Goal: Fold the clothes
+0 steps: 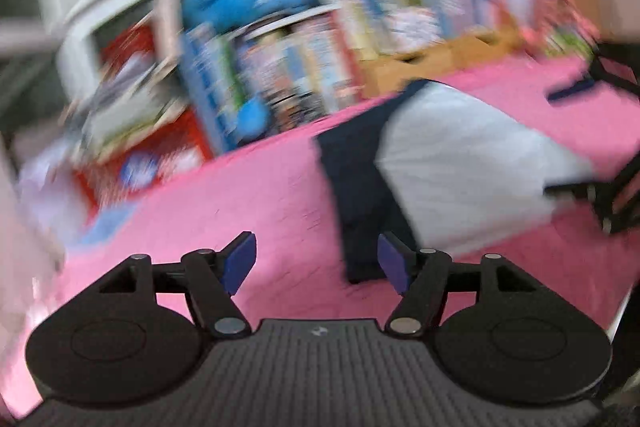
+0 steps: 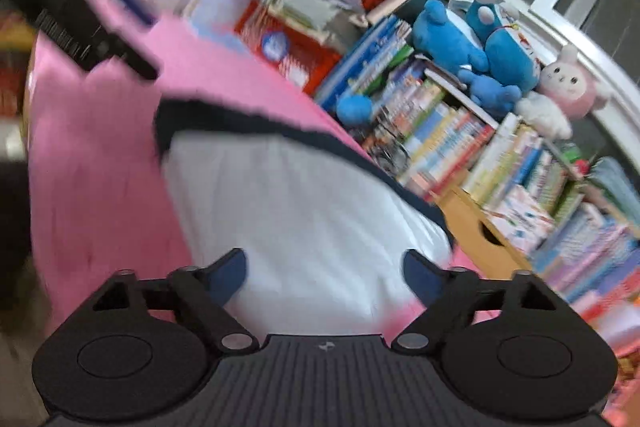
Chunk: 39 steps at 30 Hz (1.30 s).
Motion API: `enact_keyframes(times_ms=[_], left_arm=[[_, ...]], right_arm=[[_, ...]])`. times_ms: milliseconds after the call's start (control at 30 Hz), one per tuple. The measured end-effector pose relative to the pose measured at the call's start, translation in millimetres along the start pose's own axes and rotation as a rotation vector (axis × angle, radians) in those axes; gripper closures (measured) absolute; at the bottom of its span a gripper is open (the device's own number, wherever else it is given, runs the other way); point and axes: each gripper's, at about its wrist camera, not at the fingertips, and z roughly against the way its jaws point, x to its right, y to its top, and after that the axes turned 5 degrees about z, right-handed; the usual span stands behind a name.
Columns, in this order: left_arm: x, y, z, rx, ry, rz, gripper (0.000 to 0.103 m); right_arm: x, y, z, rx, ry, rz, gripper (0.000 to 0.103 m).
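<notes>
Left wrist view: the white, navy-sleeved shirt (image 1: 460,163) lay folded on the pink-covered worktop (image 1: 248,195); left tool (image 1: 316,261) and right tool (image 2: 324,279) both gaped empty, apparently released for regrasping.

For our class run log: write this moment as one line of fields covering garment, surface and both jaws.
garment: white-and-navy garment lying on pink cover | left gripper: jaws open, empty | right gripper: jaws open, empty, above garment
</notes>
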Motion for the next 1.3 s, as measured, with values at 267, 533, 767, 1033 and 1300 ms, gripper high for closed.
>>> enact_keyframes(times_ms=[267,533,767,1033,1300], left_arm=[[66.0,-2.0,-10.1,0.070,-0.041,-0.340,0.033],[105.4,-4.8,-22.5,0.210,-0.060,-0.573,0.033],[131.5,-6.8,-32.6,0.256,-0.118,-0.721,0.034],[161.9,-6.0,-46.6,0.301,-0.141,-0.876,0.059],[165.4,-11.8,-61.7,0.221,-0.136,-0.967,0.098]], right_arm=[[-20.1,-7.5,16.6,0.030,0.008,0.007,0.025],[-11.2,-14.7,11.6,0.028,-0.079,-0.016,0.039],[-6.7,-20.9,17.8,0.033,-0.061,-0.001,0.047],[-13.0,-29.5,12.1,0.010,-0.046,0.032,0.047],[-16.5,-30.2,1.2,0.014,-0.009,0.040,0.069]])
